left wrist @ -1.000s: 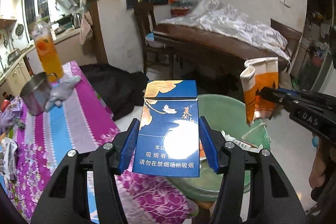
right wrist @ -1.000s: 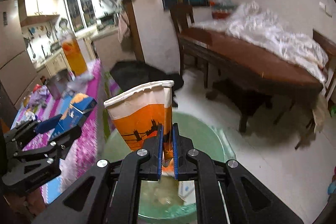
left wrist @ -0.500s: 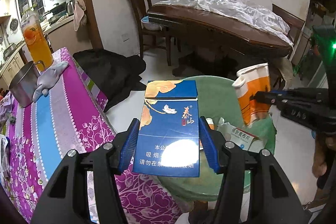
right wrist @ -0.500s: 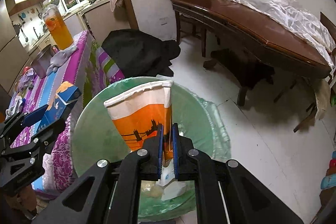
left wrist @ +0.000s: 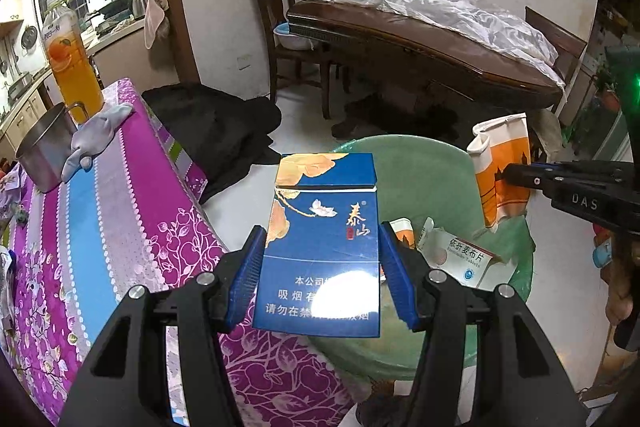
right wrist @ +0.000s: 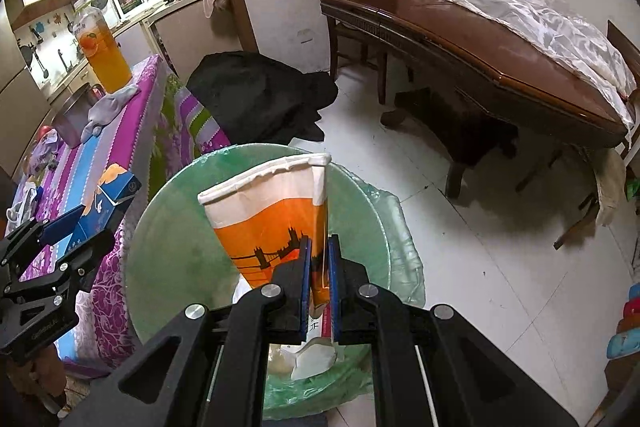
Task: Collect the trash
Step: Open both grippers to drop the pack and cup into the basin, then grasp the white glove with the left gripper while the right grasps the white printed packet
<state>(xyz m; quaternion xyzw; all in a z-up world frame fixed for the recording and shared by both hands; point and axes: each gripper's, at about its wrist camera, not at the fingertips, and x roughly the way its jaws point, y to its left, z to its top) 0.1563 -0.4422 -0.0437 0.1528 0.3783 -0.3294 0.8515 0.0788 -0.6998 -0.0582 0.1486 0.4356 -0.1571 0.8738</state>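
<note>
Purple floral table (left wrist: 120,227) sitting beside green-lined trash bin (left wrist: 432,171). Left gripper (left wrist: 320,279) fingers clamping blue cigarette pack (left wrist: 320,247) at bin's near rim. Right gripper (right wrist: 319,283) fingers pinching flattened orange paper cup (right wrist: 276,219) over bin, nearly together.

I bring my cigarette pack (left wrist: 320,247) and flattened cup (right wrist: 276,219) lower, over the green bin (right wrist: 176,227) filling mid-frame.

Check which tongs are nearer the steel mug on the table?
Left. The left tongs, clamping the blue cigarette pack, sit at the table's edge; the right tongs hold the paper cup over the green bin, farther from the steel mug.
</note>
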